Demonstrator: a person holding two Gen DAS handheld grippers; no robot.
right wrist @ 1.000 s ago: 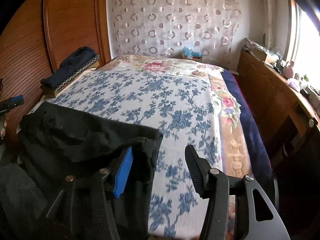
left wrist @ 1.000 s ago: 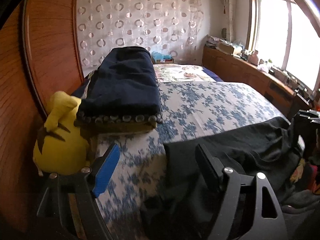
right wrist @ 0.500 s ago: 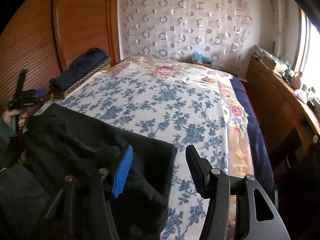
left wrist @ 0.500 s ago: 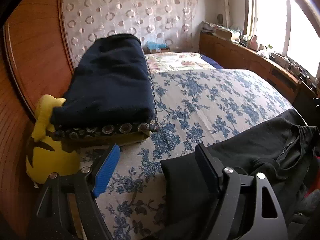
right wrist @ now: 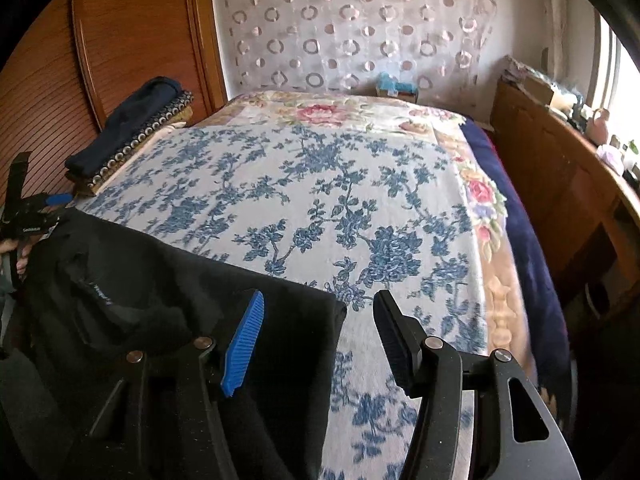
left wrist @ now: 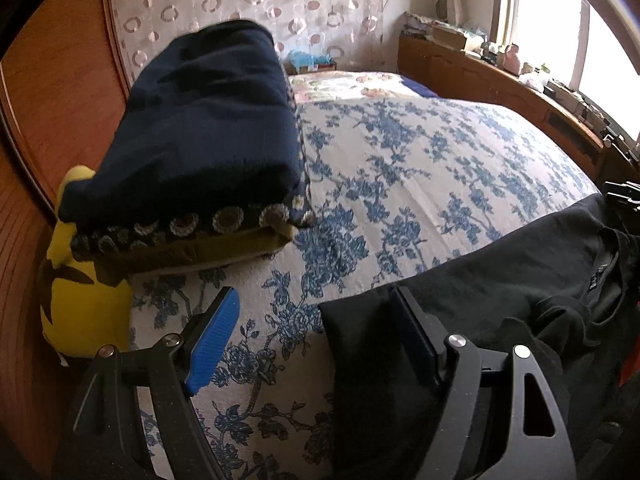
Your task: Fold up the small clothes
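A black garment (left wrist: 500, 280) lies crumpled along the near edge of the bed with the blue floral cover (left wrist: 420, 168). Its neck opening with a label faces up. My left gripper (left wrist: 316, 340) is open at the garment's left corner, which lies between the jaws, loose. My right gripper (right wrist: 320, 340) is open at the garment's right corner (right wrist: 304, 320), which lies between its jaws, not clamped. The garment (right wrist: 160, 280) spreads to the left in the right wrist view, where the left gripper (right wrist: 36, 208) shows at the far left.
A folded navy blanket on a stack of cushions (left wrist: 208, 128) lies at the bed's left side, also in the right wrist view (right wrist: 136, 124). A yellow plush toy (left wrist: 76, 292) sits by the wooden wardrobe (left wrist: 36, 120). A wooden cabinet (right wrist: 560, 200) runs along the right under the window.
Both grippers have moved forward and up over the bed, still open. The garment's corners now lie further onto the cover, and the garment is spread wider between them.
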